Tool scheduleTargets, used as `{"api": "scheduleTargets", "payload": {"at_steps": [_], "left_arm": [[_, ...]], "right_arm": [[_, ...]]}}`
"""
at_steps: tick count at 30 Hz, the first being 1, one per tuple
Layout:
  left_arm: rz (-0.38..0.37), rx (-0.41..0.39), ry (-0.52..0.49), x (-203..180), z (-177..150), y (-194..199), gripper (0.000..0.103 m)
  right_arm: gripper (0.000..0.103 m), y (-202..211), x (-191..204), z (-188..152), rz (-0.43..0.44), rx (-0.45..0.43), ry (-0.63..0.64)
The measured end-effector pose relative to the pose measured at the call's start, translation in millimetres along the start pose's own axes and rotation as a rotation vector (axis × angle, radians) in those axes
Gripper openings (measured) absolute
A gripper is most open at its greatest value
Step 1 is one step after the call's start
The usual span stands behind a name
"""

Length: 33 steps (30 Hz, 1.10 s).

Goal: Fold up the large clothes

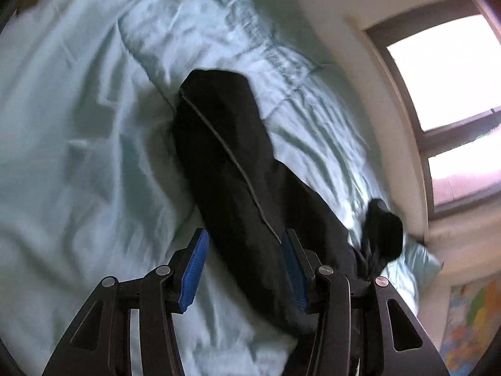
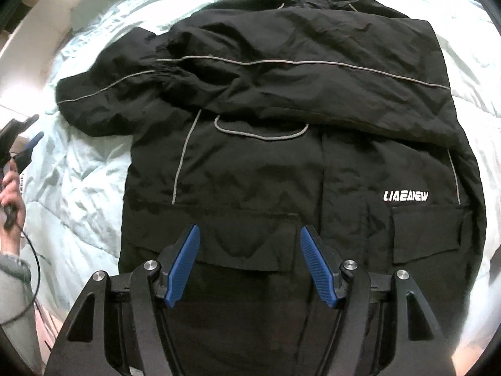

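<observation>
Black jacket point(image 2: 281, 163) lies flat, front up, on a pale green duvet point(image 2: 78, 188); hood at the far end, hem at the near end under the right gripper point(image 2: 249, 238). One sleeve point(image 2: 297, 87) is folded across the chest, its cuff overhanging the jacket's left edge onto the bedding. White lettering and a flap pocket point(image 2: 429, 232) sit near the right edge.

Right gripper: blue pads spread, nothing between them, held above the lower front panel.

Left gripper point(image 1: 245, 244): pads spread. In the left wrist view, blurred, a long black part of the jacket point(image 1: 231, 163) runs between them; the fabric passes close to the right pad, and I cannot tell whether it touches.

Open bedding lies left of the jacket and a narrower strip to its right. In the left wrist view, a cream wall point(image 1: 360, 12) and window point(image 1: 447, 72) close off the bed's right side. A hand point(image 2: 11, 197) and cable point(image 2: 31, 250) show at the left margin.
</observation>
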<state>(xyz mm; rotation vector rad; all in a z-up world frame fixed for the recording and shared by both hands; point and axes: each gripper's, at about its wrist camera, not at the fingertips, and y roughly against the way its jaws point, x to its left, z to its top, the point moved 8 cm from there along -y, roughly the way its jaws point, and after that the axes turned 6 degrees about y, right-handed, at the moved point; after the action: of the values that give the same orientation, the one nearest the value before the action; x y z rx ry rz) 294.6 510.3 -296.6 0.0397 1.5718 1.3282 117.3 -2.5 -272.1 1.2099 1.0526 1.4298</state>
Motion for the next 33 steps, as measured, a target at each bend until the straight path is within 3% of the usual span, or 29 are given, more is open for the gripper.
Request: {"api": "scheduleTargets", "payload": {"at_steps": [4,9,12,17,19,20,21,22,23,24,27,31,33], "left_arm": [[0.018,0.034,0.043,17.0,23.1,-50.7,0.05],[-0.061,0.05,0.101,18.8,36.2,-83.9,0.05],[-0.05,-0.025,-0.005,-6.6,36.3,-72.7,0.025],[-0.015,-0.186,-0.151,-63.2,15.4,12.8,0.02],[0.068,-0.221,-0.148,-68.9,-1.1,43.7,0.027],[0.176,-0.224,-0.14,-62.9,-9.7,50.0,0.033],[0.291,-0.226,-0.129,-50.3,-13.3,50.0,0.048],[0.369,-0.243,-0.118,-37.0,-12.5,49.4,0.057],[0.43,-0.259,-0.105,-18.2,-8.0,47.0,0.057],[0.429,-0.244,-0.075,-3.6,-3.9,44.8,0.056],[0.217,-0.235,0.093,45.0,12.7,55.2,0.056],[0.128,-0.244,0.223,86.8,23.5,62.3,0.057],[0.066,-0.203,0.219,89.5,29.0,51.4,0.057]], "right_arm": [[0.071,-10.2,4.3,22.8,-0.042,0.019,0.019],[0.071,-35.4,20.3,46.9,-0.062,0.075,0.069],[0.071,-49.5,32.5,54.1,-0.066,0.103,0.105],[0.071,-67.7,47.4,54.1,-0.106,0.13,0.19],[0.071,-73.6,49.6,50.9,-0.116,0.139,0.207],[0.071,-76.6,50.2,48.9,-0.113,0.145,0.209],[0.071,-80.9,51.0,46.3,-0.103,0.155,0.207],[0.071,-83.4,51.8,45.0,-0.095,0.162,0.204],[0.071,-85.5,51.6,44.1,-0.087,0.167,0.202],[0.071,-85.8,53.2,43.9,-0.08,0.169,0.205],[0.071,-80.5,57.7,44.0,-0.074,0.15,0.234],[0.071,-83.8,54.7,42.8,-0.09,0.154,0.23],[0.071,-88.4,55.0,41.9,-0.065,0.168,0.203]]}}
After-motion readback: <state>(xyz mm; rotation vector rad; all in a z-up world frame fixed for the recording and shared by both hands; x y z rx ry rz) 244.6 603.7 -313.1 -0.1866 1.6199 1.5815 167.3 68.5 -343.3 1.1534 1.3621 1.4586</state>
